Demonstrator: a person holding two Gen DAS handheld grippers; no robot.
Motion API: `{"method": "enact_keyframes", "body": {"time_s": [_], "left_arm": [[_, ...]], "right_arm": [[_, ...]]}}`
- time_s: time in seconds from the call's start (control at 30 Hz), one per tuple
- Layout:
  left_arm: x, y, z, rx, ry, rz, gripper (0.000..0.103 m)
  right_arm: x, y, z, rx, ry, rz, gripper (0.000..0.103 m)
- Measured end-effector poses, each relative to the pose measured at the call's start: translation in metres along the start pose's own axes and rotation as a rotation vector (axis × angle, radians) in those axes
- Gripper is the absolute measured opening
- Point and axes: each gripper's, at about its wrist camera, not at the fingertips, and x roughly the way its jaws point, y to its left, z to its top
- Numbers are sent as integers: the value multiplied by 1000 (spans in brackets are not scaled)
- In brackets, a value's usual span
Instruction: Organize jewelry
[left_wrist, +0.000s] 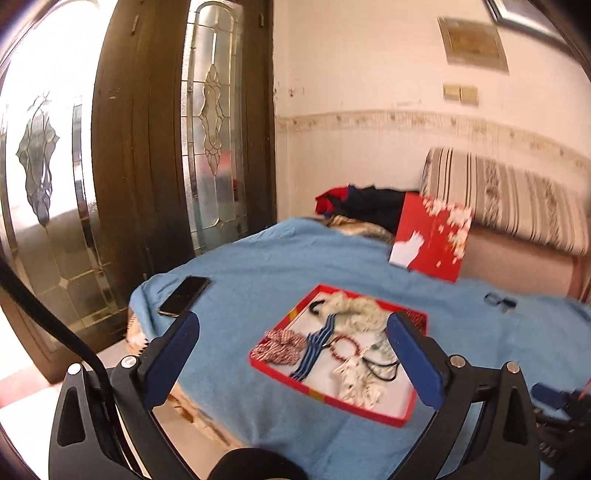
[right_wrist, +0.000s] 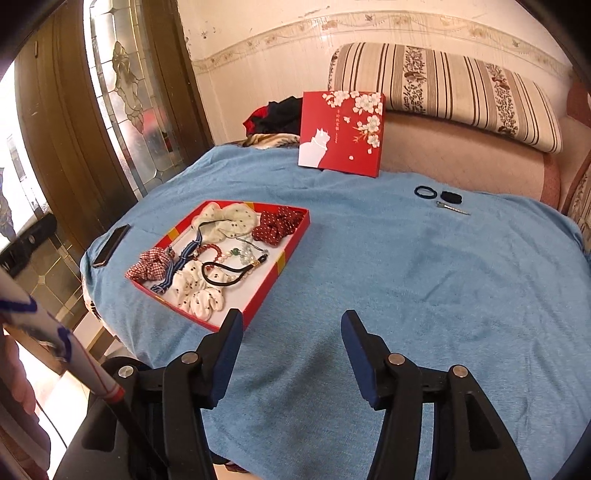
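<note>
Most pieces sit in the red tray; 3 hair bits remain on the bed. Both tools, left tool and right tool, gape wide, empty.

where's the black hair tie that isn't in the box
In the right wrist view, the black hair tie lies on the blue blanket at far right, near the sofa edge, beside a small black clip and a metal hairpin, well apart from the red box.
</note>
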Motion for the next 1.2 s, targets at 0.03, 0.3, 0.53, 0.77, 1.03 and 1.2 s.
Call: {"method": "enact_keyframes", "body": {"time_s": [0.03,0.3,0.53,0.77,1.03,1.2], "left_arm": [[-3,3,2,-15,-10,-10,101],[-14,14,7,-53,-55,-31,103],[7,13,0,-50,17,-15,103],[19,9,-7,-33,33,-16,103],[24,11,-8,-69,11,-58,103],[30,0,-14,-16,52,-51,103]], "right_arm": [[-2,1,1,-1,-3,2,60],[-11,10,5,-15,-27,7,62],[-6,22,7,-59,-25,9,63],[7,24,7,-65,-5,17,63],[18,20,6,-58,13,20,63],[19,24,5,-78,12,12,63]]}}
